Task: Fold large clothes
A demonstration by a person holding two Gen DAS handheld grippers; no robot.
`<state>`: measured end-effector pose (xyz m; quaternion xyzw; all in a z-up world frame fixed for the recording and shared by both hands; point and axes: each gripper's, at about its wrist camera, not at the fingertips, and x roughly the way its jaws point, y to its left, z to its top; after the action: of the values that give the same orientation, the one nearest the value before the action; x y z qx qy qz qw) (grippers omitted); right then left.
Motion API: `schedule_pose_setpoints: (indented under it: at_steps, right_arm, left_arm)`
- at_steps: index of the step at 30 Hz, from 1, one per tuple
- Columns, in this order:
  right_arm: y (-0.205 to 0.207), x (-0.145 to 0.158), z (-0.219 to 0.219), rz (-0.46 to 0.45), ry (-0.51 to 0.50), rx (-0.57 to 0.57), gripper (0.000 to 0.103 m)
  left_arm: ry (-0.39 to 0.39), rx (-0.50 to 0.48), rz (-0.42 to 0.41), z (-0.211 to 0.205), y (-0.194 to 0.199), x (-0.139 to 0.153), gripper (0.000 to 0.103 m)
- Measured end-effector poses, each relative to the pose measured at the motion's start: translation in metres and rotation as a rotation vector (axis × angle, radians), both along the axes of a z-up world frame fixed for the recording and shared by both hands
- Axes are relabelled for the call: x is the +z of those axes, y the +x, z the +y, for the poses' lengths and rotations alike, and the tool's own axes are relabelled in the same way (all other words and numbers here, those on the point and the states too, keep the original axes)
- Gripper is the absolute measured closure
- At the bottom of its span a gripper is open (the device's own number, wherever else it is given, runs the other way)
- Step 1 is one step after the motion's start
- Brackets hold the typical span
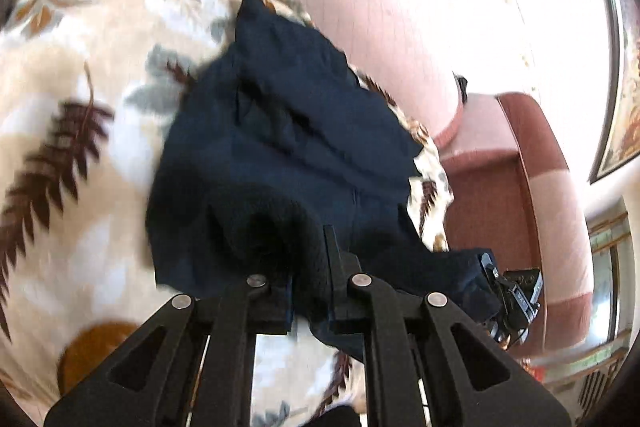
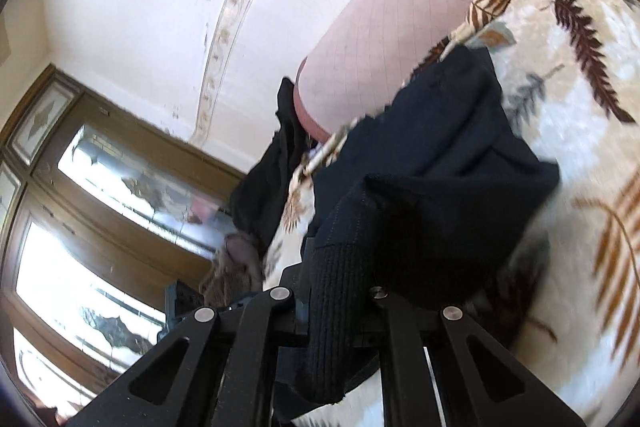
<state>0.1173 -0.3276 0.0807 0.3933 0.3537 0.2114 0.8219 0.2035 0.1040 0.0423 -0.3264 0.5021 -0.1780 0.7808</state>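
I have both hand-held grippers clamped on the same dark navy garment point(image 1: 280, 147). The left hand-held gripper point(image 1: 310, 291) has its jaws drawn nearly together with a thick bunch of the cloth pinched between them; the rest of the garment spreads out ahead of it, lying on a leaf-patterned blanket point(image 1: 72, 107) that covers a pink sofa point(image 1: 380, 27). The right hand-held gripper point(image 2: 332, 303) is likewise closed, on what looks like a ribbed knit band point(image 2: 332, 327), a hem or cuff, which hangs down through the jaws while the body of the garment rises ahead and to the right of it.

I judge the fabric soft and fairly heavy for clothing, something like a sweatshirt: it drapes, sags between my two grips and holds no shape of its own. The ribbed edge is thicker and grippier than the plain cloth, so it should slip less. The left grip has gathered several layers, which may hide a fold. The plush blanket under it will probably drag on the cloth as I pull it across.
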Motion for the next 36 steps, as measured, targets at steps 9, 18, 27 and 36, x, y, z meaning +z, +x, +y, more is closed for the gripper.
schedule_pose_setpoints:
  at_steps: [9,18,27,36]
  right_arm:
    - [0.101,-0.017,-0.01,0.045,0.06,-0.113,0.096]
    - [0.191,-0.062,-0.032,0.139,0.076,-0.241,0.095]
    - [0.237,-0.116,-0.05,0.343,0.109,-0.342,0.088]
    - [0.203,-0.076,-0.081,0.153,0.104,-0.46,0.051]
  left_arm:
    - [0.026,0.047,-0.026,-0.003,0.103,0.008,0.095]
    - [0.193,0.033,0.031,-0.029,0.217,-0.024,0.095]
    - [0.172,0.17,0.155,0.004,0.287,-0.054,0.082]
    - [0.191,0.03,0.04,0.028,0.258,-0.022,0.05]
